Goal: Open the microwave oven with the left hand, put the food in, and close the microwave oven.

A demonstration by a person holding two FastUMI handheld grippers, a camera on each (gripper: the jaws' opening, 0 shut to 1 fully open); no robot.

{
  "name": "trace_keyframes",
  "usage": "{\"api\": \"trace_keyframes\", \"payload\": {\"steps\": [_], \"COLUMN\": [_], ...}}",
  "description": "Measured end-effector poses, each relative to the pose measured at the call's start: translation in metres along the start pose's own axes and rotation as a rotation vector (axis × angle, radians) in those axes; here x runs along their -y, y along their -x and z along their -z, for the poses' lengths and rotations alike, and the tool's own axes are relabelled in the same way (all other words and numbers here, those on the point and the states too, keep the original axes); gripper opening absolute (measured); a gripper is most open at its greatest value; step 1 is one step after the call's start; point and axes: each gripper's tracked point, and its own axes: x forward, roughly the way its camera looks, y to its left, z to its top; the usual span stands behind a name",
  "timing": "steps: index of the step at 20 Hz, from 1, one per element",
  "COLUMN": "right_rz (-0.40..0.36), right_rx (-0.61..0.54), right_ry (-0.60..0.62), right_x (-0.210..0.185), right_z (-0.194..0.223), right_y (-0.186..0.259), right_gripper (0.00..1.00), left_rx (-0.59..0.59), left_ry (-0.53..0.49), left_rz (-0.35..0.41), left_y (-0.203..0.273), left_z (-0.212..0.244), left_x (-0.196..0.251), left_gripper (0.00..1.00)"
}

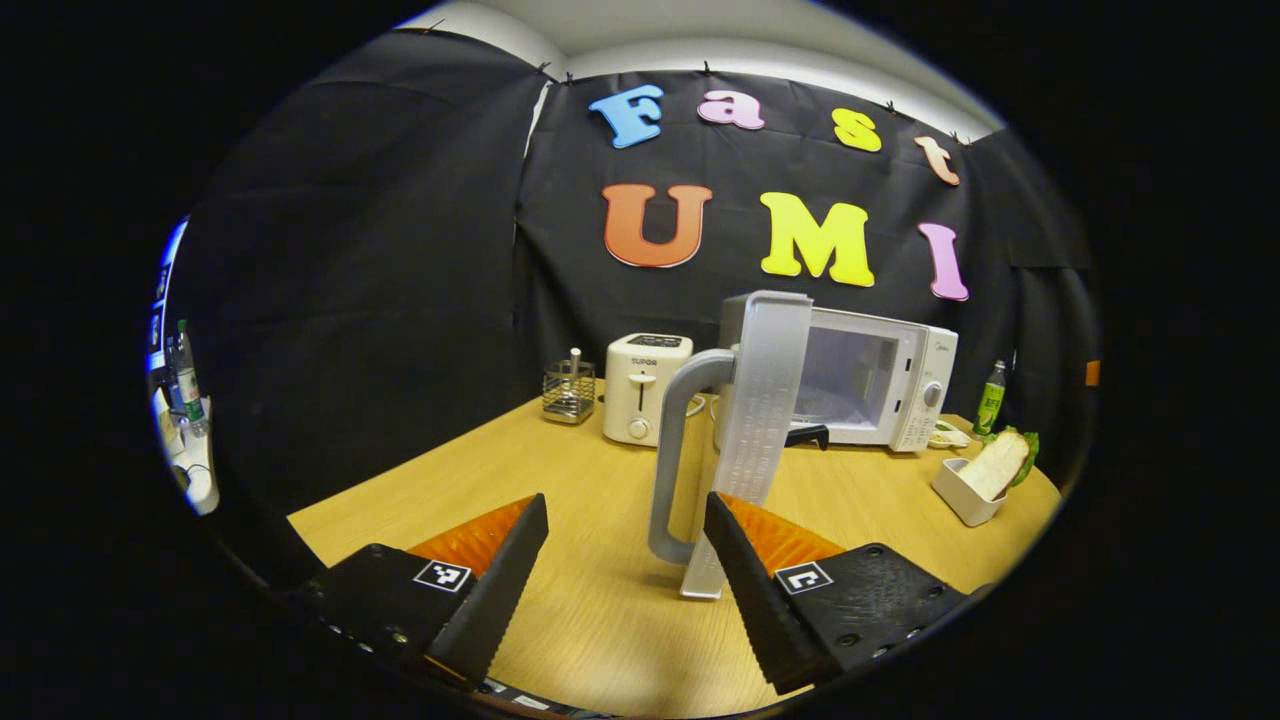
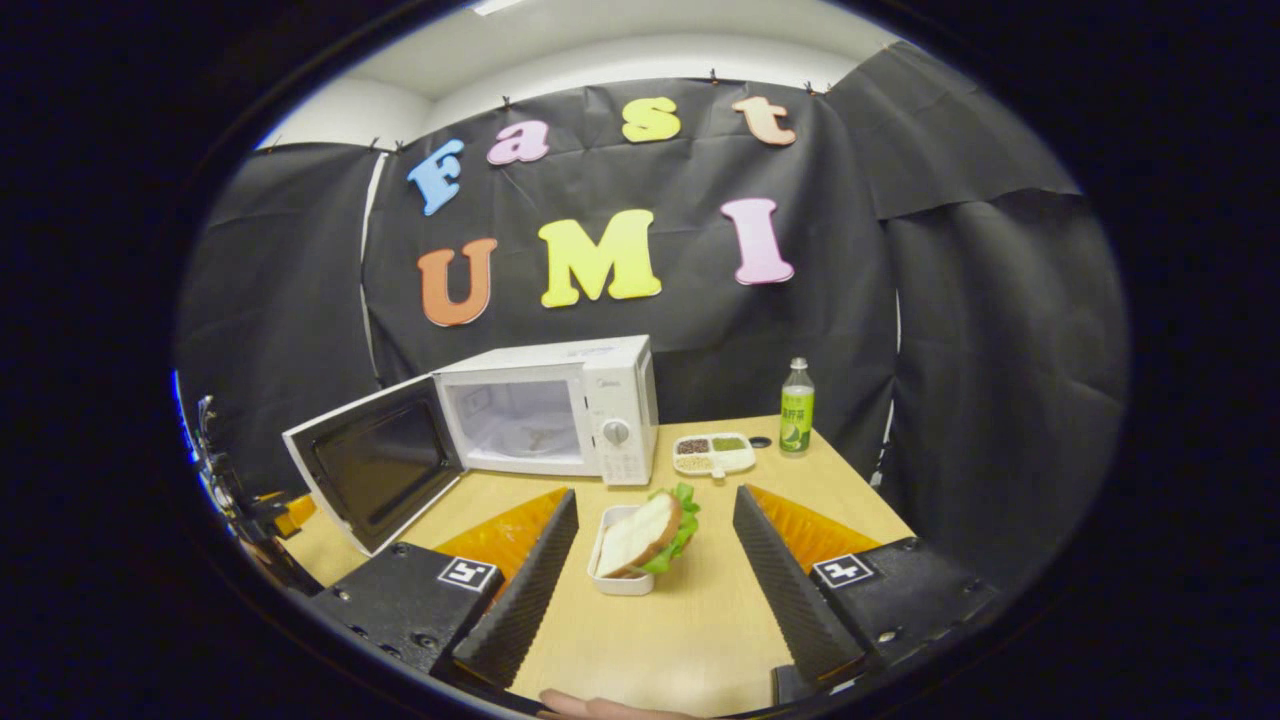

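The white microwave (image 2: 560, 405) stands at the back of the wooden table with its door (image 2: 375, 465) swung wide open and its cavity lit. In the left gripper view the door (image 1: 762, 420) is edge-on, and its grey handle (image 1: 675, 450) hangs just ahead of my open left gripper (image 1: 625, 508), close to the right finger and untouched. A sandwich (image 2: 645, 535) with lettuce leans in a small white box (image 2: 612, 582). It sits just ahead of my open right gripper (image 2: 655, 498), centred on the gap. The same sandwich (image 1: 995, 465) lies to the far right.
A white toaster (image 1: 645, 400) and a wire holder (image 1: 568, 390) stand left of the microwave. A green bottle (image 2: 797, 408) and a divided snack tray (image 2: 713, 453) sit to its right. The table edge (image 2: 860, 480) runs close on the right.
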Motion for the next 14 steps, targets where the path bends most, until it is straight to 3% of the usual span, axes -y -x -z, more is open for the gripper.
{"api": "trace_keyframes", "payload": {"steps": [6, 9, 10, 11, 12, 13, 14], "right_rz": [-0.088, -0.095, -0.092, -0.104, -0.126, -0.145, -0.165], "right_rx": [-0.151, -0.231, -0.274, -0.325, -0.372, -0.419, -0.463], "right_ry": [0.061, 0.052, 0.041, 0.02, -0.01, -0.044, -0.08], "right_x": [0.006, 0.022, 0.03, 0.035, 0.035, 0.038, 0.04], "right_z": [0.009, 0.012, 0.019, 0.027, 0.035, 0.043, 0.05], "right_y": [-0.039, -0.067, -0.078, -0.088, -0.097, -0.105, -0.112], "right_gripper": [1.0, 1.0, 0.89, 0.89, 0.9, 1.0, 1.0], "left_rx": [0.119, 0.161, 0.172, 0.181, 0.19, 0.197, 0.196], "left_ry": [-0.017, -0.004, -0.001, 0.002, 0.004, 0.004, 0.003], "left_rz": [-0.019, -0.012, -0.014, -0.017, -0.013, -0.009, 0.0], "left_y": [0.048, 0.071, 0.075, 0.08, 0.085, 0.087, 0.089], "left_z": [-0.061, -0.085, -0.092, -0.099, -0.104, -0.106, -0.108], "left_x": [0.01, 0.022, 0.025, 0.029, 0.033, 0.038, 0.044], "left_gripper": [0.95, 0.95, 0.95, 0.95, 0.95, 0.95, 0.95]}}
